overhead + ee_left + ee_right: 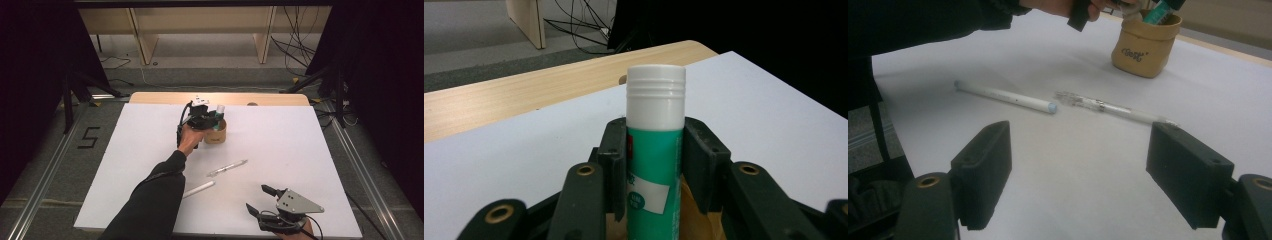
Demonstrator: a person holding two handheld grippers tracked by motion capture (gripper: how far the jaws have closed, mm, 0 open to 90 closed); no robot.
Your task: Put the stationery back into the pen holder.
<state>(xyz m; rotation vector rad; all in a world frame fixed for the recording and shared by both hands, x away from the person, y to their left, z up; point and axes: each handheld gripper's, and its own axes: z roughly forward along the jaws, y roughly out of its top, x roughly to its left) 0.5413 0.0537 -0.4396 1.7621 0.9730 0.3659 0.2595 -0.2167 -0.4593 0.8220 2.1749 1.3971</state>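
Left gripper (pixel 212 119) stands over the tan pouch-like holder (pixel 215 134), its jaws part closed and pressed on both sides of a green glue stick (pixel 655 150). That stick is upright, long axis vertical, white cap at the top and its lower end down inside the holder's mouth. Whether its base already rests on the holder's bottom cannot be told.

Judging by this, one item is going into the holder and two are left. A clear pen (pixel 227 167) lies on the white sheet nearer the person than the holder, its long axis slanting across the sheet, and a white pen (pixel 199 189) lies nearer still, roughly parallel to it. Both lie flat and untouched.

Far from the holder, at the near edge of the sheet, the right gripper (pixel 260 199) waits with jaws wide apart and nothing between them.
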